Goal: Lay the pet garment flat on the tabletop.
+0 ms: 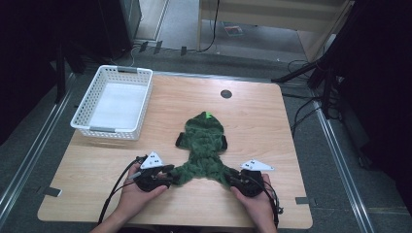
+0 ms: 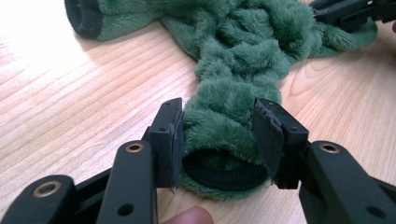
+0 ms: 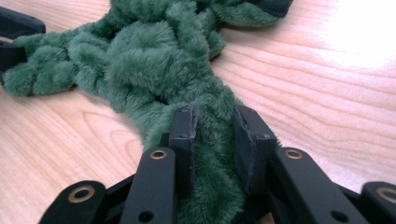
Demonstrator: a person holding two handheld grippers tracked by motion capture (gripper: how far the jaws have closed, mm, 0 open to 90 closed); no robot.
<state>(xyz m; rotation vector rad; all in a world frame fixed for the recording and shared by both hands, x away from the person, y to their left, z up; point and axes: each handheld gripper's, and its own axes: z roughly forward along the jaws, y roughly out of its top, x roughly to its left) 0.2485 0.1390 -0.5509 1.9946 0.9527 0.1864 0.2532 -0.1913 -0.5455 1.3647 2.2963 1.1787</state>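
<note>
Green plush garment (image 1: 204,145) lies flat near the middle of the wooden bench (image 1: 272,126), its two lower sleeves or legs spread toward the near edge. At the near left, the left gripper (image 1: 167,174), held in the person's left hand (image 1: 138,191), sits at the end of the left limb. In the left gripper view the jaws stand fairly wide on either side of that limb's black ribbed cuff (image 2: 224,170), the pads against or just beside the fur without squeezing it. At the near right, the right gripper (image 1: 234,178), held in the right hand (image 1: 257,199), meets the other limb. In the right gripper view its jaws are narrow and pinch the green fur between them, so this gripper holds the garment.

Farther off, the body of the garment bunches in thick folds, with two dark cuffs at its sides and a small bright green tag (image 1: 209,115) at its far end. Well to the far left stands a white slatted basket (image 1: 82,104), apart from the garment. A round black grommet (image 1: 226,94) sits in the bench top near the far edge.
</note>
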